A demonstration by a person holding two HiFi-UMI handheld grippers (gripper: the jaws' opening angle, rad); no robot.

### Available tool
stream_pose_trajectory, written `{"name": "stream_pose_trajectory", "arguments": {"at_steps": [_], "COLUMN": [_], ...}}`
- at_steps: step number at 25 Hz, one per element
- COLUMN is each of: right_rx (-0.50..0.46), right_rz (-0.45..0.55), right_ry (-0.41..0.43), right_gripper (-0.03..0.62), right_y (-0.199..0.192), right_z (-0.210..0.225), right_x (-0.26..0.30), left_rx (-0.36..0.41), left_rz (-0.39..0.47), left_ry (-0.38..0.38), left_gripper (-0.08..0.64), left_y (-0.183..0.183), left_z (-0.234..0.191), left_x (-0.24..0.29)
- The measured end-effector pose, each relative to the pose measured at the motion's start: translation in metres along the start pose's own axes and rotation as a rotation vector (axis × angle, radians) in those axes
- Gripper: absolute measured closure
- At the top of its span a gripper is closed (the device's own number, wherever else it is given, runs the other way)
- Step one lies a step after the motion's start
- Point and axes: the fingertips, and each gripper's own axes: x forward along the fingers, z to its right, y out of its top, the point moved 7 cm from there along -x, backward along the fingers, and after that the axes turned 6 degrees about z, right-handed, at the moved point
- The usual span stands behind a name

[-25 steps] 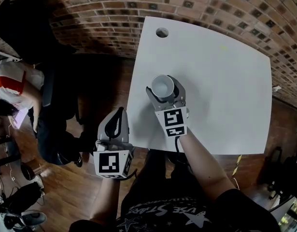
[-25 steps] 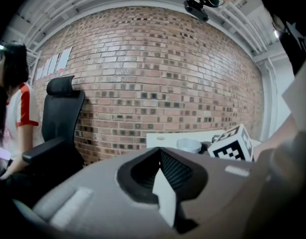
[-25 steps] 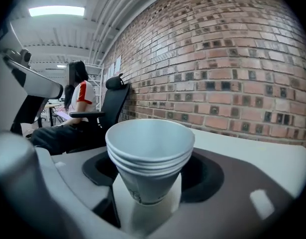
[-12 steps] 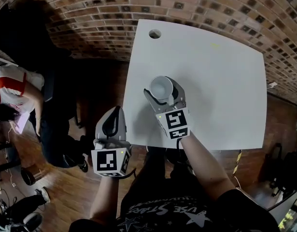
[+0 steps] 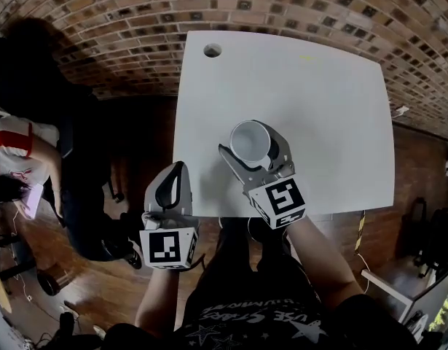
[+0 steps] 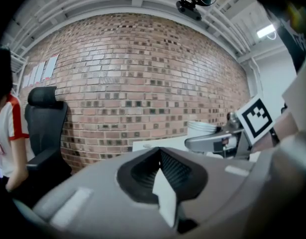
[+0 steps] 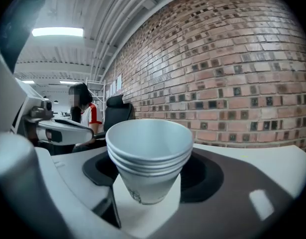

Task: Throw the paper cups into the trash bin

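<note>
Several nested, empty paper cups (image 7: pixel 149 158) sit clamped in the right hand-held gripper (image 5: pixel 251 143); left hand-held gripper (image 5: pixel 177 170) closed.

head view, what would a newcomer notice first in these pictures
A nested stack of white paper cups, clamped in the right tool over the near half of the white table. Next, the left tool, shut and empty, by the table's near left corner, and the brick wall behind.

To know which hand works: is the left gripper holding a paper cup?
No, the left gripper's jaws are together with nothing between them; the paper cups sit in the right gripper.
</note>
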Motion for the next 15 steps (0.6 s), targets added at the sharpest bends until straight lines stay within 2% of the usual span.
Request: {"name": "stream_pose_trajectory", "arguments": {"at_steps": [8, 15], "right_rx": [-0.041, -0.020], "right_rz": [0.063, 0.076], "right_ry": [0.001, -0.005], "right_gripper": [0.252, 0.250], "right_y": [0.033, 0.037], "right_z": [0.016, 0.031], "right_x": [-0.075, -0.162], "left_rx": [0.027, 0.047], "left_rz": [0.027, 0.054], "left_ry": [-0.059, -0.015], "left_gripper": [0.555, 0.555], "left_y": [0.023, 0.033], "left_z": [0.054, 0.129], "left_x": [0.001, -0.033]}}
